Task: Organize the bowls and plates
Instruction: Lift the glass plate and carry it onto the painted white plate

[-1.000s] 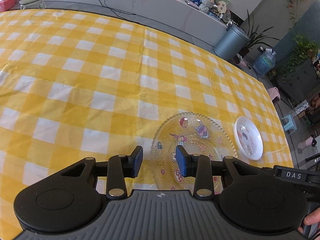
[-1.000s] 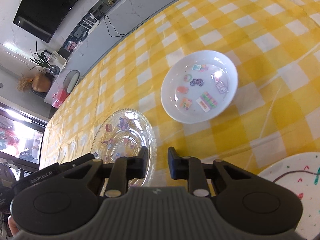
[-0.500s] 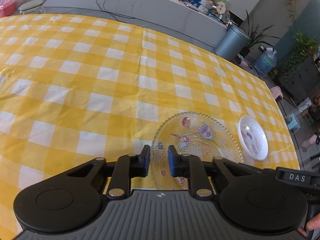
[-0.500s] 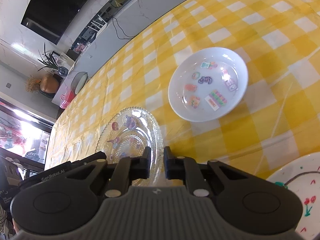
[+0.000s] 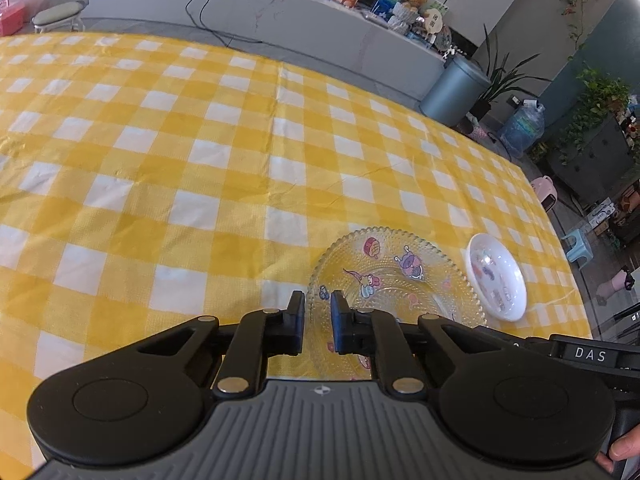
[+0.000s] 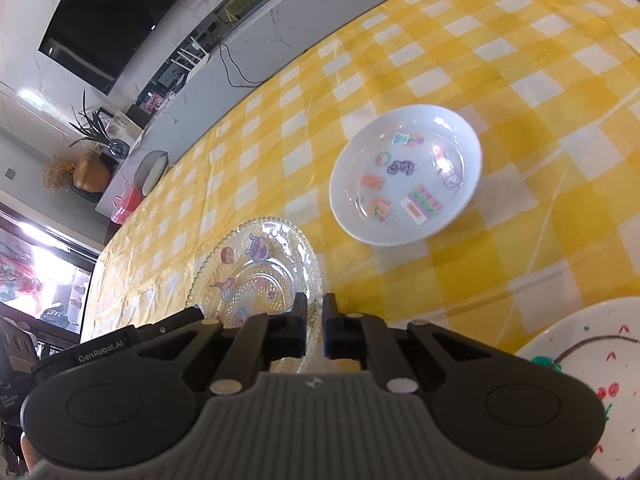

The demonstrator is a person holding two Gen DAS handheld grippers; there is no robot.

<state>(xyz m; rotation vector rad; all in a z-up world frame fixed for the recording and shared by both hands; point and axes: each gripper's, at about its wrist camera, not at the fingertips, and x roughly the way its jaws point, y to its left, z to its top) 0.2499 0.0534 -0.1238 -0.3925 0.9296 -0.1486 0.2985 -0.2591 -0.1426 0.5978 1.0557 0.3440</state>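
A clear glass plate (image 5: 394, 276) with cartoon stickers lies on the yellow checked tablecloth; it also shows in the right wrist view (image 6: 256, 276). A white bowl (image 5: 497, 282) with stickers sits to its right, also in the right wrist view (image 6: 406, 174). A white plate (image 6: 588, 376) with marker drawings lies at the lower right. My left gripper (image 5: 318, 314) is above the glass plate's near-left rim, jaws nearly shut with a narrow gap, holding nothing. My right gripper (image 6: 315, 320) is above the glass plate's right rim, jaws nearly shut, empty.
The yellow checked table (image 5: 180, 152) stretches far to the left and back. A grey bin (image 5: 454, 90), plants and a water bottle (image 5: 522, 126) stand on the floor beyond the right edge. A counter (image 5: 280, 12) runs behind the table.
The left jaws closed from wide open to a narrow gap. The right jaws closed a little more. Both grippers pulled back and up, so the dishes look farther away.
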